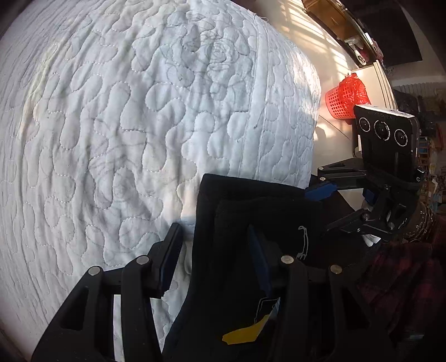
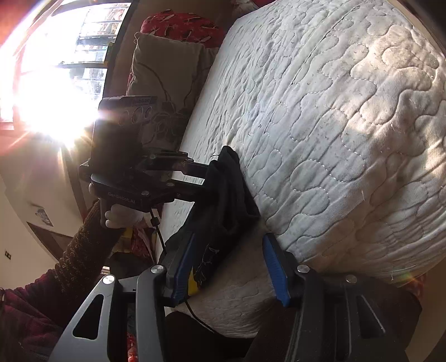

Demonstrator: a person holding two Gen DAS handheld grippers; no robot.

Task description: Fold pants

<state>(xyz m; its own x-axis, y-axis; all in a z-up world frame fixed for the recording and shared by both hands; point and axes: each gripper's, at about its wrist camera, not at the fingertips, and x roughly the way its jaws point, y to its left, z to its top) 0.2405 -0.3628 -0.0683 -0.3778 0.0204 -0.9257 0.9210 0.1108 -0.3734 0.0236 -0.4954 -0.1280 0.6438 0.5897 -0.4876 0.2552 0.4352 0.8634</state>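
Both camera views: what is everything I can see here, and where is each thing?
pants: one, black, at the bed's edge, between both claws
quilt: one, white, stitched, covering the bed
basket: one, red, on the floor beyond the bed
cushion: one, beige, at the bed's far end
pillow: one, red patterned, behind the cushion
window: one, glaring bright, upper left
left claw: black, blue pads, pants between them
right claw: same, pants by its left finger
gloved hand: white, gripping the left claw's handle

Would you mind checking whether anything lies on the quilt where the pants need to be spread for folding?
Nothing visible does: the white quilt beyond the black pants is bare in both wrist views; the beige cushion sits beside it.
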